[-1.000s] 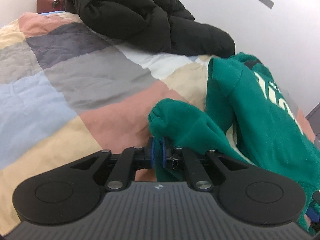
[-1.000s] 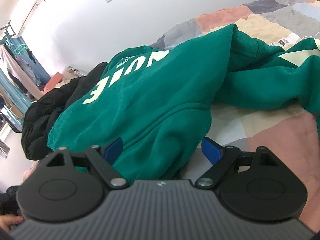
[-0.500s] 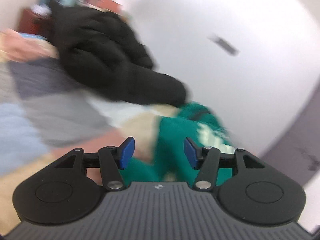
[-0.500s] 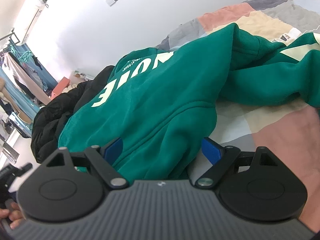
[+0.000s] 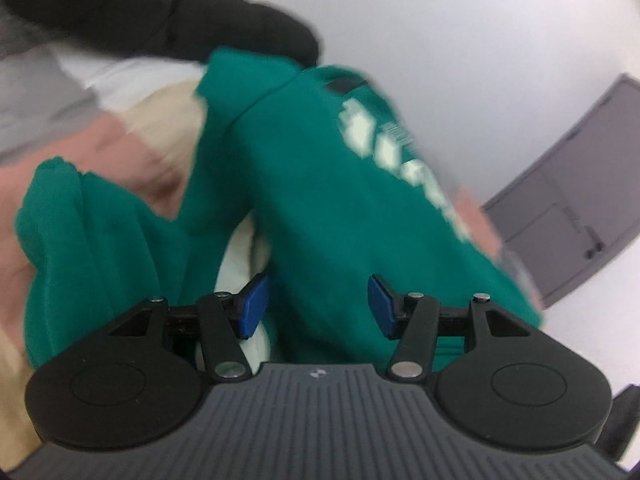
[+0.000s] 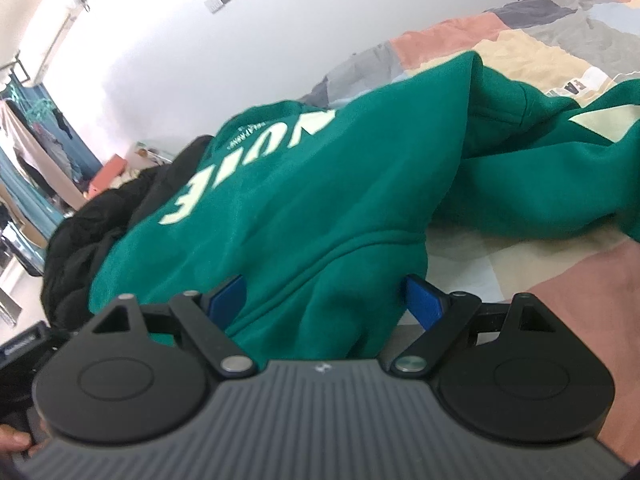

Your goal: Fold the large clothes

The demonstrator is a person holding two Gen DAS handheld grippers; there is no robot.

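The green sweatshirt lies crumpled on the patchwork bedspread, with a black jacket heaped behind it near the white wall. At the left of the left wrist view, one sleeve rests loose on the bedspread, apart from the left gripper. That gripper's jaws have just been opening; they now stand released, pointed at the sweatshirt's body with fabric visible between the blue pads but no pad pressing on it. This placement suggests preparation for a new grasp on the body. The right gripper has its jaws spread wide around a bunched fold of the sweatshirt's edge; the pads sit beside the cloth, and no squeeze is evident, so it reads as released. The left wrist view is blurred and shows the loose sleeve and a grey door. The right wrist view alone shows the pale lettering clearly, the second sleeve trailing right, and the clothes rack far left.
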